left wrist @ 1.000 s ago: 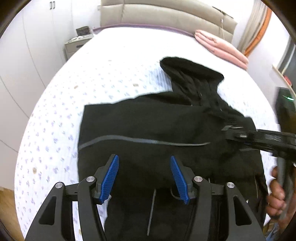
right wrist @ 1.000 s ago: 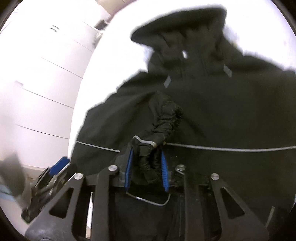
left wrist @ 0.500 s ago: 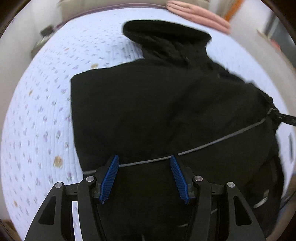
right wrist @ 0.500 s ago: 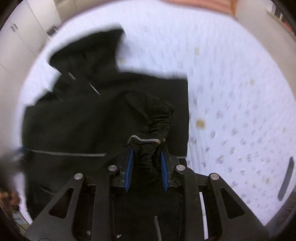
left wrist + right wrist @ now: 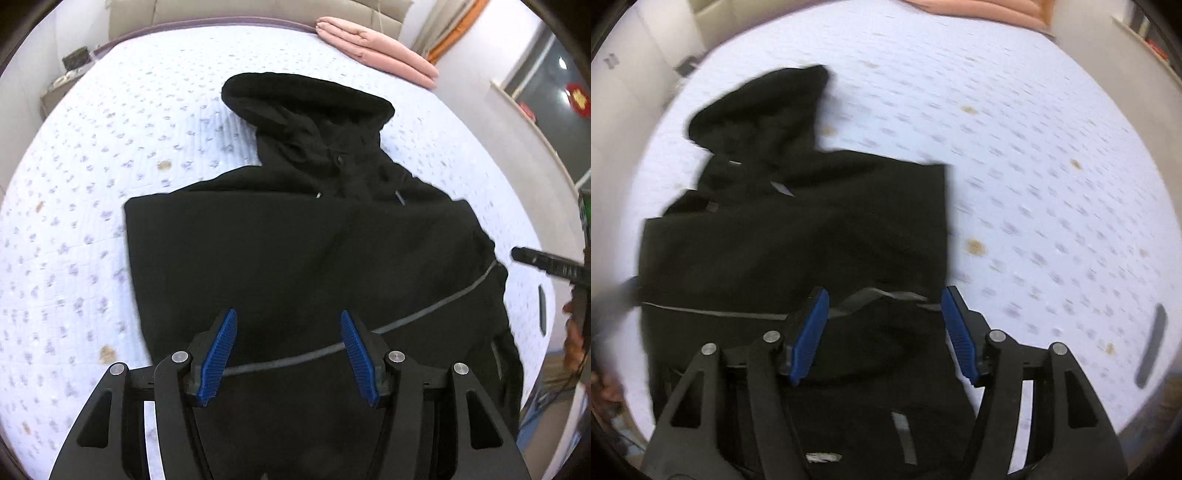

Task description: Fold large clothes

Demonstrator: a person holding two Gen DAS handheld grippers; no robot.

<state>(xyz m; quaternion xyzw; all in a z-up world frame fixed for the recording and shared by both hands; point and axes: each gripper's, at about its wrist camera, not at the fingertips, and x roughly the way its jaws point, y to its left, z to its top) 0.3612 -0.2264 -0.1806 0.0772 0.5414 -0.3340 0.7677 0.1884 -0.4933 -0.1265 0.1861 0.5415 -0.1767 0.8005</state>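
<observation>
White dotted bed [image 5: 110, 155], black hooded jacket [image 5: 295, 240] spread flat, hood far. Left hand-held gripper [image 5: 288, 354] and right hand-held gripper [image 5: 884, 332] both released, over near hem.

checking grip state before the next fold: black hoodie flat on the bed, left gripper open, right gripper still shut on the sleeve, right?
Not quite. The right gripper is open, its blue pads spread with the sleeve lying loose between them, as the right wrist view shows. The hoodie does lie on the bed, and the left gripper is open.
</observation>
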